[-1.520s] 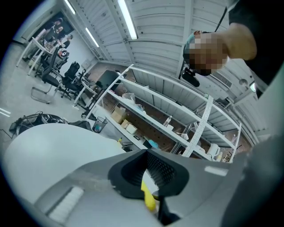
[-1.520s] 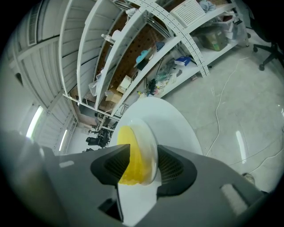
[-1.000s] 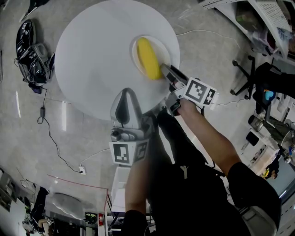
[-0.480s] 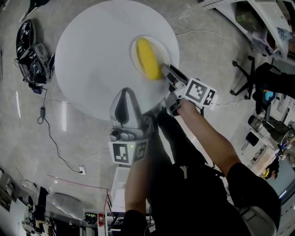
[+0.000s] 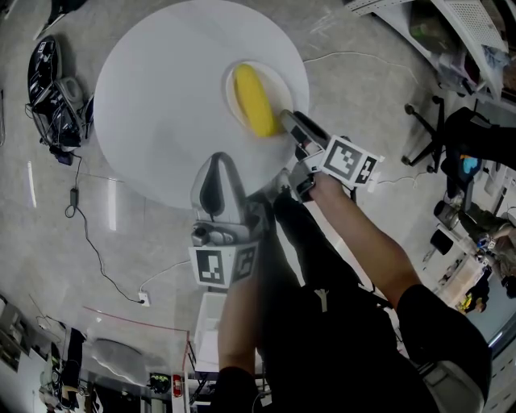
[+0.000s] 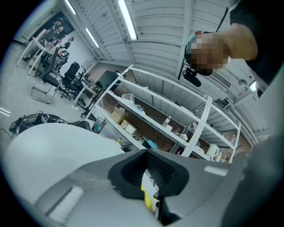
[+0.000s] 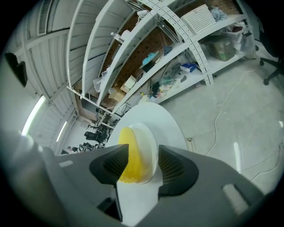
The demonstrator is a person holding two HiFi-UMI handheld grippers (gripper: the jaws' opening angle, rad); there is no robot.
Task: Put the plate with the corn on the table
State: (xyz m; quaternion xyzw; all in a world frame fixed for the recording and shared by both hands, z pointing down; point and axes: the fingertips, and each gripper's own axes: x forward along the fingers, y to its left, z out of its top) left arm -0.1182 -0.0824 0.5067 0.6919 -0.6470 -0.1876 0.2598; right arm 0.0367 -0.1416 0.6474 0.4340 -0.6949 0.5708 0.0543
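Observation:
A white plate (image 5: 279, 84) holding a yellow corn cob (image 5: 254, 101) rests on the right part of the round white table (image 5: 161, 105). My right gripper (image 5: 288, 121) sits at the plate's near right rim. In the right gripper view it (image 7: 138, 166) is open, its pads wide apart, with the plate (image 7: 150, 144) and the corn (image 7: 128, 162) just ahead of the gap and nothing between the pads. My left gripper (image 5: 216, 176) hovers over the table's near edge, left of the plate, its jaws together and empty. In the left gripper view a sliver of corn (image 6: 146, 198) shows past its tips (image 6: 144, 170).
A black bag (image 5: 44, 81) and cables (image 5: 89, 234) lie on the floor to the table's left. An office chair (image 5: 451, 129) and shelving (image 5: 451, 24) stand at the right. A white box (image 5: 211, 323) sits on the floor near the person's legs.
The table and plate sit slightly further left in the view than before. Both grippers hold almost the same places and the same jaw states.

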